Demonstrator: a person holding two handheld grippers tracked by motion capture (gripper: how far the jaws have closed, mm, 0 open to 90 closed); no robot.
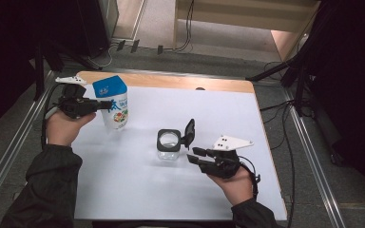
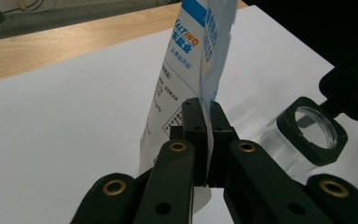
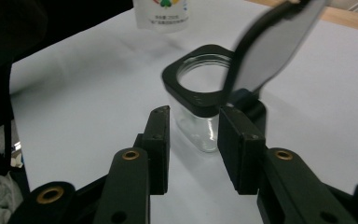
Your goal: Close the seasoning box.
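A blue and white pouch [image 1: 113,102] stands upright at the table's left. My left gripper [image 1: 105,105] is shut on the pouch's side edge [image 2: 216,56]; in the left gripper view the jaws [image 2: 204,128] pinch the thin seam. A clear jar [image 1: 168,144] with a black square rim sits mid-table, its black flip lid [image 1: 189,132] standing open on the right side. My right gripper [image 1: 193,155] hovers open just right of the jar, apart from it. In the right gripper view the jar [image 3: 200,86] and its lid [image 3: 272,46] lie just past the open jaws [image 3: 193,123].
A white sheet [image 1: 138,190] covers the table, with a strip of bare wood [image 1: 180,81] along the far edge. Metal rails [image 1: 9,147] and cables [image 1: 285,142] run along both sides on the floor. Dark stands are at the far right.
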